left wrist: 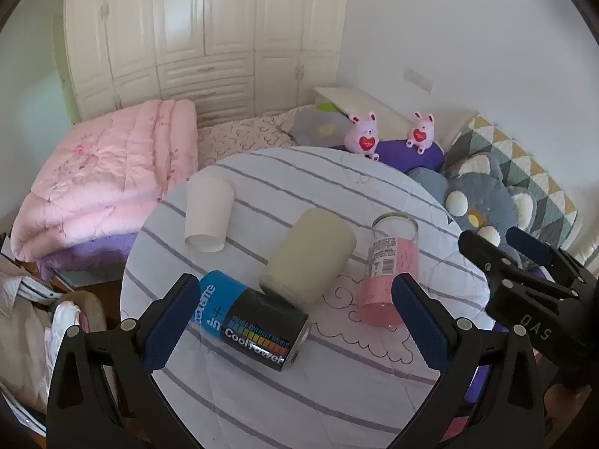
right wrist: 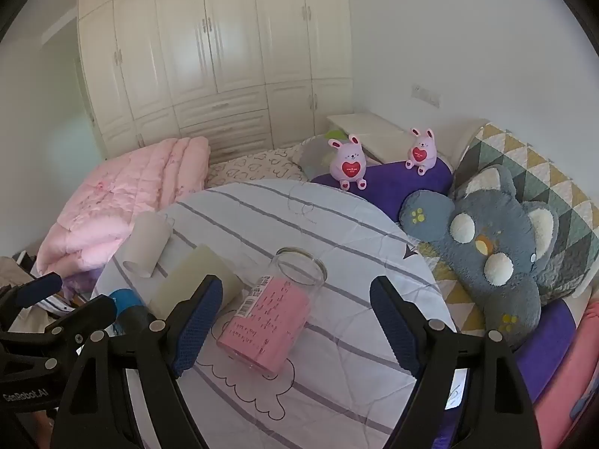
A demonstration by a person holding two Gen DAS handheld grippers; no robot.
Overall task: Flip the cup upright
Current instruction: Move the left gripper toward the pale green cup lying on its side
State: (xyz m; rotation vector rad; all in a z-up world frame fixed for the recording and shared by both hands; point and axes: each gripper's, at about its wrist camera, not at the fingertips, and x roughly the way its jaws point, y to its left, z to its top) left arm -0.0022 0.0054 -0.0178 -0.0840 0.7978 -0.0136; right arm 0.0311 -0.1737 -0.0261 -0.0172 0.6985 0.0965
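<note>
Left wrist view: tipped on its side near the front of the round striped-cloth desk (left wrist: 337, 179), a black-and-blue battery-printed cup (left wrist: 254, 318), open end towards the camera, touching or nearly touching a pale cream frosted cup (left wrist: 309, 258) also on its side just behind. Framed by the left gripper (left wrist: 295, 284), blue-padded fingers (left wrist: 176, 318) spread wide, holding nothing.

To the right, a clear glass cup with a pink label (left wrist: 389, 273), likewise toppled, mouth pointing away; bracketed in the right wrist view by the right gripper (right wrist: 295, 288), also wide open and empty. Farther back, a white paper cup (left wrist: 207, 215) on its side near the desk's rim.

Likely trouble from here: round bodies on soft quilted cloth, so apt to roll away from a one-sided nudge. Could knock the cream cup by closing on the battery-printed one. Could slip on smooth glass while tilting. Could tip again on uneven cloth once stood up. Beyond the desk, a bed with a grey plush toy (right wrist: 486, 239) and a folded pink quilt (left wrist: 105, 172).
</note>
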